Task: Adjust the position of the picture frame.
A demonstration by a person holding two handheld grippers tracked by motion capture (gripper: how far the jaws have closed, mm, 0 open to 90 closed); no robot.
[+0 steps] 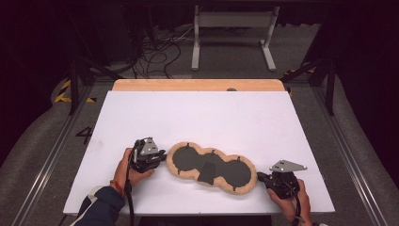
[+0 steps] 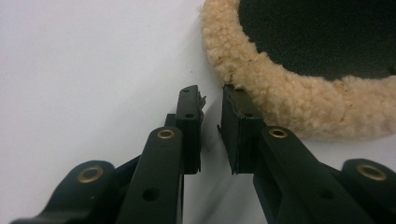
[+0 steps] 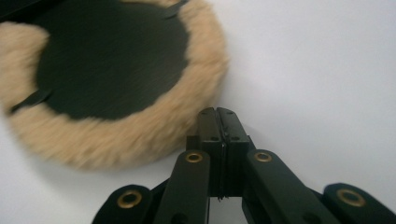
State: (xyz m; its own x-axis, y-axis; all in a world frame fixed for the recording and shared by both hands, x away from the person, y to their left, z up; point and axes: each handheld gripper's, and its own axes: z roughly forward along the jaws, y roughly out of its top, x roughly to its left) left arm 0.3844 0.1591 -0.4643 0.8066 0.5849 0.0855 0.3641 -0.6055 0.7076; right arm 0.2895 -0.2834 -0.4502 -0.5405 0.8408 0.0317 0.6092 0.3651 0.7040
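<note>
A fleecy tan pad (image 1: pixel 211 168) with three round dark panels lies flat on the white table (image 1: pixel 197 113), near the front edge and a little right of the middle, running from near-right to a bit farther left. The left gripper (image 1: pixel 162 155) sits at its left end, the right gripper (image 1: pixel 260 177) at its right end.

In the left gripper view, the jaws stand slightly apart with nothing between them; one jaw tip touches the fleece rim (image 2: pixel 280 102) and the other rests on bare table just beside it. In the right gripper view, the jaws are pressed together and hold nothing, their tips just beside the fleece border (image 3: pixel 140 135).

The step in hand looks like taking hold of the pad at both ends, probably to lift or fold it. To do it well, the left gripper should widen a little more and slide forward so one jaw goes under the rim and the other over it, then close on the fleece edge itself, not on loose fibres. The right gripper must open first, then approach low along the table the same way. Gripping both ends evenly should keep the soft pad from sagging or twisting. A shallow bite will likely slip off the pile.
</note>
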